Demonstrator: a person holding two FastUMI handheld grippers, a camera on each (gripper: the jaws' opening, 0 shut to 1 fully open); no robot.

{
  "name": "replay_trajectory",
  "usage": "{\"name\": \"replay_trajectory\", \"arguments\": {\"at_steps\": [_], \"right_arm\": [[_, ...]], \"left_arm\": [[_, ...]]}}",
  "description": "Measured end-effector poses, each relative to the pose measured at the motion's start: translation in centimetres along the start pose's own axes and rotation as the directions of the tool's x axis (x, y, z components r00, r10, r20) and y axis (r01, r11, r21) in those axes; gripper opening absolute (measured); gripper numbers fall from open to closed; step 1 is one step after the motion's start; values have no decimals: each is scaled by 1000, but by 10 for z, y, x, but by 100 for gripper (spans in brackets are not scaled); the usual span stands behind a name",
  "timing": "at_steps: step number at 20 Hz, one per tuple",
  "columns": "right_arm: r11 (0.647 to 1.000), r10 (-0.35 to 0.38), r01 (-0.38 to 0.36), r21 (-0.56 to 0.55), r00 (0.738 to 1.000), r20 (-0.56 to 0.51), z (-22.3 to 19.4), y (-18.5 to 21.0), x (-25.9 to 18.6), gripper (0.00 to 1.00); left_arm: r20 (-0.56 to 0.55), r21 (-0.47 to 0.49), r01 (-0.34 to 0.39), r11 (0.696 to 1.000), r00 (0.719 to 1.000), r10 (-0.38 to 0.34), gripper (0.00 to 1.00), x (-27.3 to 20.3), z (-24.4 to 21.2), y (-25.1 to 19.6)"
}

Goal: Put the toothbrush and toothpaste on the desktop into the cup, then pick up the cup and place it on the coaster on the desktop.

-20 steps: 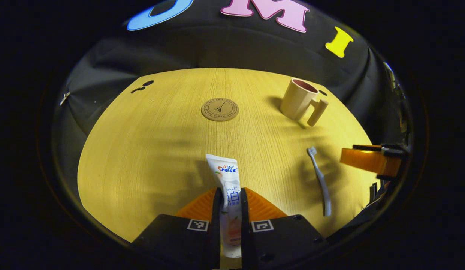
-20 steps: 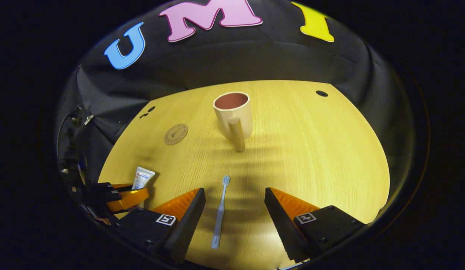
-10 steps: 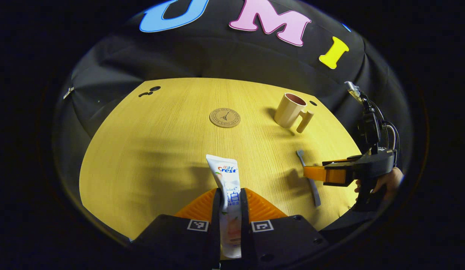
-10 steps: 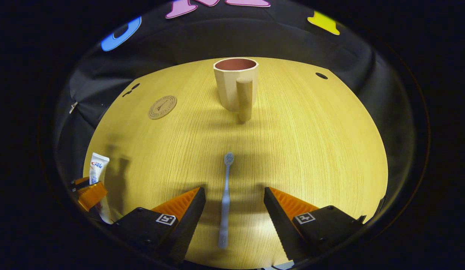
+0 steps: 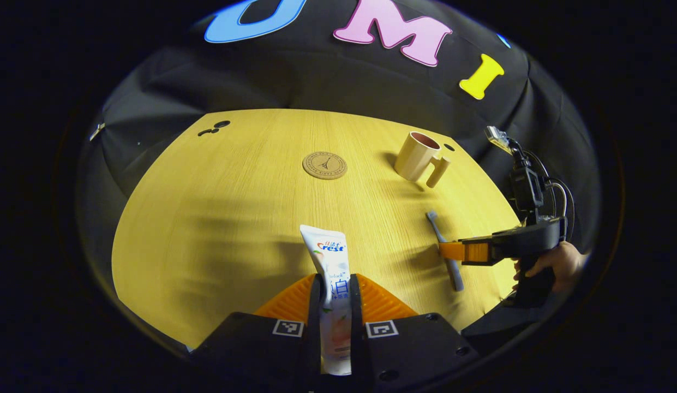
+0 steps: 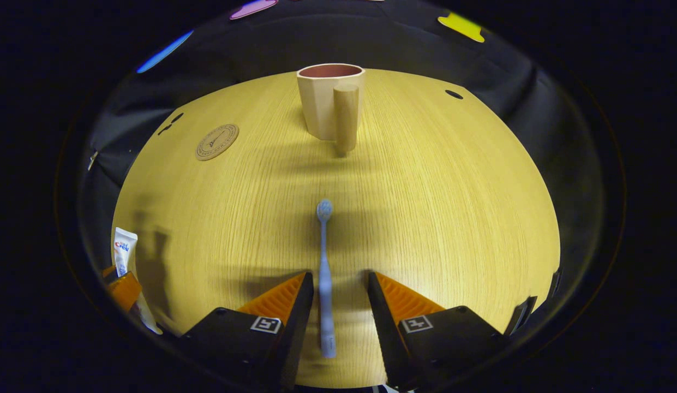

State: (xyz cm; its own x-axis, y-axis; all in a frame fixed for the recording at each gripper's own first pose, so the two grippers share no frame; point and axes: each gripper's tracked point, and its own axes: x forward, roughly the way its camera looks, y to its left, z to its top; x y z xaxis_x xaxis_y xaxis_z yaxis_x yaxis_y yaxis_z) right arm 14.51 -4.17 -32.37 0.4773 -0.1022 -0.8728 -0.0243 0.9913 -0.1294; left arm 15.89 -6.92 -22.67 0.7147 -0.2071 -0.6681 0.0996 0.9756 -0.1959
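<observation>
We grip the toothpaste (image 5: pixel 334 284) in the closed left gripper (image 5: pixel 336 305); the right gripper (image 6: pixel 341 305), open, straddles the toothbrush (image 6: pixel 324 273). Next it must close; the cup (image 6: pixel 328 101) stands ahead.

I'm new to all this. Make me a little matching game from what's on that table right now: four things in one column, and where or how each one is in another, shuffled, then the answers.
Things
1. toothpaste
2. toothbrush
3. cup
4. coaster

States
A. stands upright near the far edge, nothing in it that I can see
B. lies flat on the wood between open tongs that are not pressing on it
C. flat round disc with nothing on it
D. clamped between shut tongs

Pairs: 1-D, 2-B, 3-A, 4-C

The left tongs grip the toothpaste; the right tongs straddle the toothbrush.
</observation>
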Motion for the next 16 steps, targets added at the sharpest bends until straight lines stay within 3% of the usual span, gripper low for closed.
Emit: {"name": "replay_trajectory", "arguments": {"at_steps": [1, 2, 4, 5, 6, 7, 8, 11, 14, 15, 16], "right_arm": [[1000, 1, -2, -8, 1000, -17, -1, 2, -1, 63], [1000, 6, -7, -21, 1000, -26, -2, 5, -2, 49], [999, -7, 6, -47, 1000, -31, -2, 7, -1, 24], [999, 0, -1, -45, 999, -33, -2, 11, -7, 24], [999, -6, 4, -49, 1000, -30, -2, 11, -2, 13], [999, -2, 0, -54, 999, -33, -3, 12, -2, 12], [998, 11, -13, -66, 999, -37, -3, 13, -4, 11], [993, 75, -80, -90, 996, -51, -4, 15, -4, 7], [993, 114, -115, -21, 992, -61, -4, 8, -6, 6], [993, 116, -116, 4, 992, -47, -1, 2, -10, 6], [994, 108, -107, 8, 994, -32, 5, -12, -15, 6]], "left_arm": [[-5, -9, 0, 1000, 1000, 0, 31, 1, -3, 0], [-6, -16, 3, 1000, 1000, -3, 27, 1, -3, -1], [-6, -17, 14, 1000, 1000, -14, 31, 2, -4, -6], [-9, -10, 17, 1000, 1000, -17, 27, 3, -6, -8], [-10, -1, 19, 1000, 1000, -19, 31, 2, -6, -9], [-10, 8, 21, 1000, 1000, -21, 27, 3, -6, -9], [-11, 12, 21, 1000, 1000, -21, 31, 3, -6, -10], [-13, 7, 31, 1000, 999, -31, 27, 3, -7, -13], [-2, 0, 32, 999, 999, -32, 27, 3, 0, -14], [9, 2, 25, 1000, 1000, -25, 31, 3, 4, -13], [38, 3, 10, 1000, 999, -10, 27, 2, 16, -12]]}}
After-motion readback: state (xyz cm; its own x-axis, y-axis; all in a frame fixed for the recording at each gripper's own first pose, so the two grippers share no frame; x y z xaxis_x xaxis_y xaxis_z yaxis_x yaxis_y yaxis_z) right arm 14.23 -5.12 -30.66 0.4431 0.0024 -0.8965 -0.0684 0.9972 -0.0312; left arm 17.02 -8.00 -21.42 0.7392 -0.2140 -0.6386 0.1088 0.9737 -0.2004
